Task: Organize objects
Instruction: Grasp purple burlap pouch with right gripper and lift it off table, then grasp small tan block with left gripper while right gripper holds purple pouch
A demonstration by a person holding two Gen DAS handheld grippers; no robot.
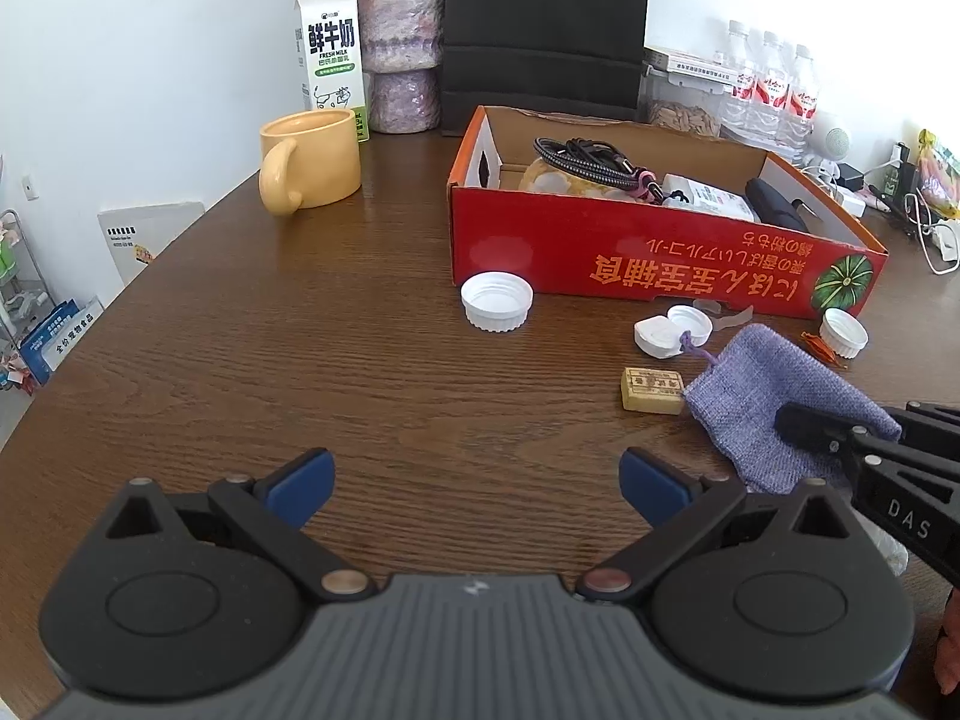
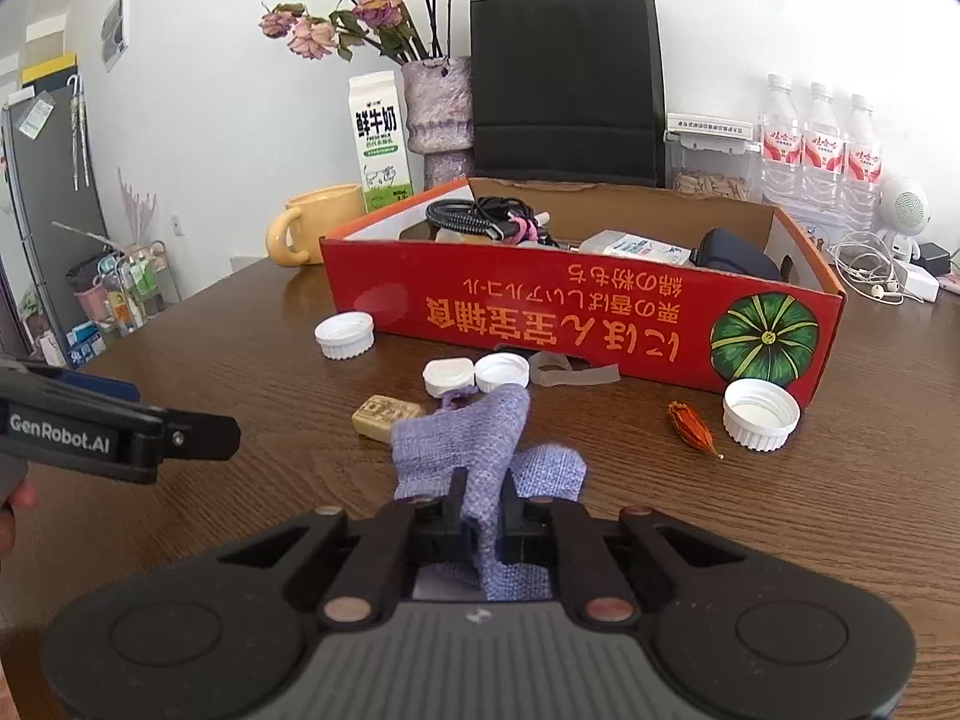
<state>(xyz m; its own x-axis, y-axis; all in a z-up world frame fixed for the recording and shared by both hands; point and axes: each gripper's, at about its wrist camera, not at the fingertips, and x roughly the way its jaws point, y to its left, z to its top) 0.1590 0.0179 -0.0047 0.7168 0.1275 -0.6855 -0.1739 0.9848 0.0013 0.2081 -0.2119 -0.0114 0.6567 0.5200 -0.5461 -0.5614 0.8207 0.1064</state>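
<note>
My right gripper (image 2: 483, 507) is shut on a purple knitted pouch (image 2: 462, 450), pinching its near end; the pouch lifts off the wooden table (image 2: 240, 360). It also shows in the left wrist view (image 1: 780, 402) with the right gripper (image 1: 807, 429) on it. My left gripper (image 1: 477, 480) is open and empty, low over bare table to the pouch's left. Beyond lies a red cardboard box (image 2: 576, 312) holding cables and small items. In front of it are white caps (image 2: 345, 334), a small tan block (image 2: 384, 417) and an orange dried pod (image 2: 693, 429).
A yellow mug (image 1: 312, 159), a milk carton (image 1: 330, 54) and a vase of dried flowers (image 2: 435, 114) stand at the back left. A black paper bag (image 2: 564, 84) is behind the box. Water bottles (image 2: 822, 144) and earphone cables (image 2: 870, 270) are at the right.
</note>
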